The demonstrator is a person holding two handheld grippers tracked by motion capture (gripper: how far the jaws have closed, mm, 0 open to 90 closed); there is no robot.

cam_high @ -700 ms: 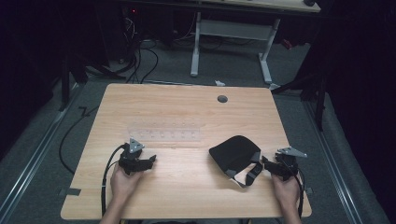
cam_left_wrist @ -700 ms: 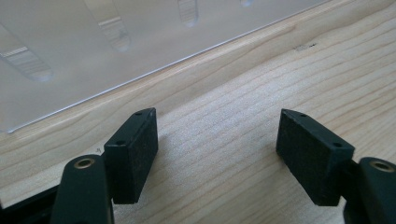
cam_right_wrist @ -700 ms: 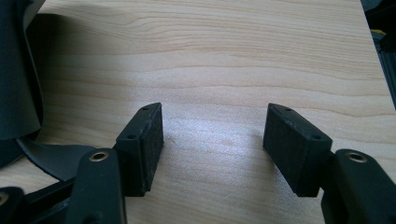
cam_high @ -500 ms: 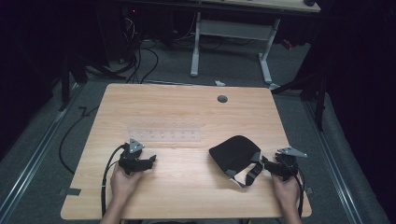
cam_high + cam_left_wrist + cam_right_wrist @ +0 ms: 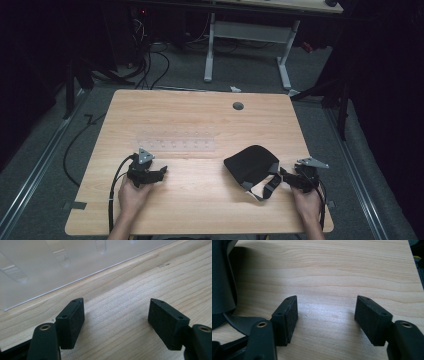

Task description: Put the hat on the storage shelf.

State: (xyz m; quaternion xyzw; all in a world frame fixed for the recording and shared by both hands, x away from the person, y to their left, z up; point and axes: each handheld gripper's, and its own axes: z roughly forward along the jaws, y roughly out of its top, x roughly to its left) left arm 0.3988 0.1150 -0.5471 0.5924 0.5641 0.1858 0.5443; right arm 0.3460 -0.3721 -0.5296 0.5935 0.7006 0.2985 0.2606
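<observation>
Well, black cap unmarked, clear sheet unprinted.

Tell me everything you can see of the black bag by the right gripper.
The black bag is a small, soft, matte pouch that looks like fabric, lying flattened on the wooden table, right of centre near the front edge. A black strap with grey ends loops from it toward the right gripper, whose jaws stand open beside it; whether they touch the strap I cannot tell.
</observation>
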